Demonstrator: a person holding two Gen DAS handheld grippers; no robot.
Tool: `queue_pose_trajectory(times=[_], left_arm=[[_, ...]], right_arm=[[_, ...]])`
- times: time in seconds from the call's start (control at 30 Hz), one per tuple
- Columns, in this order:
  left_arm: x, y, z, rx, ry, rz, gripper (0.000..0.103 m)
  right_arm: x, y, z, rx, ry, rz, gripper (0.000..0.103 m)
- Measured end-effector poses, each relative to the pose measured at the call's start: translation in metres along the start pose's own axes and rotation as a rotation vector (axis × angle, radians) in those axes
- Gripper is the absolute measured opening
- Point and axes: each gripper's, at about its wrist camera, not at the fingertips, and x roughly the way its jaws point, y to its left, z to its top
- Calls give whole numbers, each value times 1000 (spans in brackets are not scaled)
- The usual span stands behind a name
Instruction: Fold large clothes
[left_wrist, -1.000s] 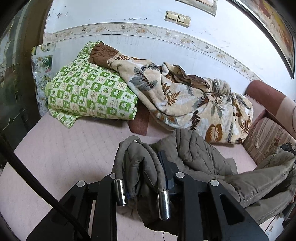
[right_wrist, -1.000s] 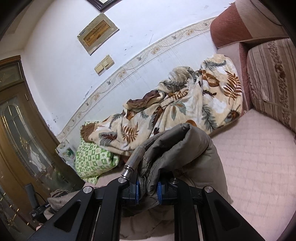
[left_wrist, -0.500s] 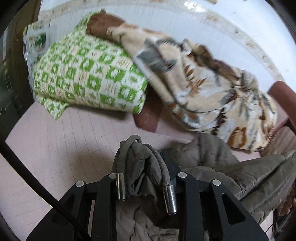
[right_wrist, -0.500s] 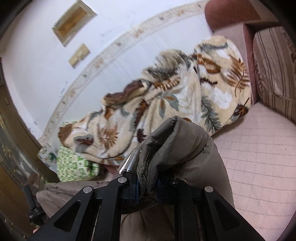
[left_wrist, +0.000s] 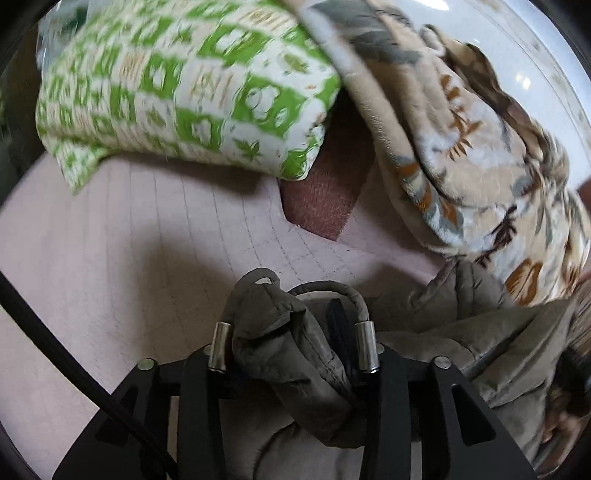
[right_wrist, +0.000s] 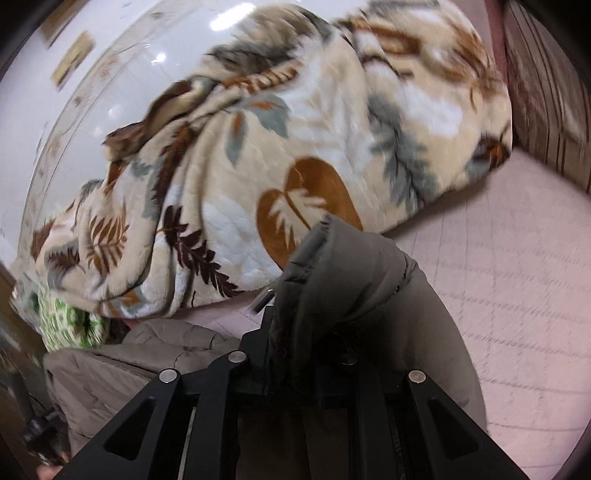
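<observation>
On the pink quilted bed (left_wrist: 129, 236), both tools have moved closer to the wall than a second ago, so the leaf-print blanket (right_wrist: 288, 147) and green checked pillow (left_wrist: 184, 85) now fill the views. The left tool (left_wrist: 293, 343) stays clamped on a bunched fold of the olive quilted jacket (left_wrist: 461, 343); the right tool (right_wrist: 295, 306) likewise grips its other edge.

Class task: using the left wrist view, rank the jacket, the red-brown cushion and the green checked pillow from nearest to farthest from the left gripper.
1. jacket: clamped in the left gripper.
2. red-brown cushion: ahead, middle.
3. green checked pillow: beyond, upper left.
</observation>
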Motion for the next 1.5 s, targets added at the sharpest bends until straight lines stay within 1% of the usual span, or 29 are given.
queue_pose_trajectory(times=[0.03, 0.1, 0.13, 0.17, 0.2, 0.27, 0.3, 0.37, 0.4, 0.47, 0.5, 0.53, 0.57, 0.67, 0.7, 0.77, 0.8, 0.83, 0.87, 0.9, 0.93, 0.97, 1.0, 1.03, 1.1, 1.27, 1.37, 1.4, 1.5], left_arm=[[-1, 4, 4, -27, 6, -30, 44], [-7, 13, 12, -66, 0, -65, 52], [-11, 15, 14, -79, 0, -73, 55], [-18, 22, 19, -101, -19, -75, 62], [-25, 27, 24, -112, -46, -63, 64], [-39, 35, 31, -129, -78, -51, 64], [-46, 39, 34, -137, -85, -57, 64], [-60, 43, 37, -143, -117, -49, 64], [-72, 40, 36, -115, -146, -35, 64], [-84, 30, 32, -51, -171, -47, 64], [-89, 15, 25, 9, -166, -55, 64], [-89, 5, 21, 46, -158, -69, 64], [-90, -10, 13, 100, -144, -93, 64], [-81, -64, -14, 250, -88, -134, 64], [-77, -88, -26, 308, -71, -150, 64], [-69, -118, -42, 381, -42, -157, 64], [-61, -138, -52, 426, -28, -143, 64], [-56, -147, -59, 450, -21, -127, 64], [-48, -157, -66, 478, -12, -92, 64], [-32, -166, -69, 501, 10, -27, 64], [-18, -168, -71, 505, 39, 12, 64], [-8, -166, -71, 498, 63, 31, 65], [9, -162, -70, 478, 105, 40, 68], [18, -159, -70, 469, 124, 37, 69], [33, -152, -67, 452, 148, 23, 71], [53, -145, -69, 428, 143, 13, 76], [59, -139, -68, 411, 136, -1, 78], [60, -138, -66, 406, 139, 2, 78], [46, -141, -68, 409, 100, 10, 77]], right_arm=[[2, -4, 2, 26, 19, 20, 21], [0, -13, 8, 84, 47, 63, 27], [-2, -15, 11, 98, 55, 83, 28], [-6, -17, 13, 113, 61, 107, 32], [-11, -20, 17, 132, 66, 127, 37], [-22, -22, 21, 158, 61, 159, 43], [-30, -23, 24, 164, 47, 166, 46], [-43, -22, 31, 155, 20, 164, 48], [-52, -22, 33, 148, 9, 174, 48], [-63, -16, 35, 114, 6, 184, 48], [-68, -11, 33, 80, 9, 181, 48], [-72, -4, 28, 35, 16, 180, 48], [-75, 3, 23, -5, 24, 174, 49], [-72, 24, -1, -104, 58, 150, 49], [-70, 30, -8, -130, 63, 146, 49], [-65, 42, -25, -188, 77, 128, 49], [-62, 49, -32, -215, 84, 118, 49], [-57, 56, -39, -249, 90, 106, 49], [-51, 64, -46, -290, 97, 82, 49], [-45, 71, -52, -336, 102, 47, 49], [-40, 75, -58, -364, 107, 28, 49], [-34, 77, -62, -386, 120, 17, 49], [-27, 77, -65, -403, 138, -1, 49], [-19, 76, -69, -418, 155, -29, 49], [-4, 69, -72, -442, 169, -51, 49], [24, 57, -75, -464, 231, -79, 50], [33, 50, -75, -445, 251, -67, 50], [36, 48, -74, -437, 255, -61, 50], [36, 46, -70, -421, 269, -63, 50]])
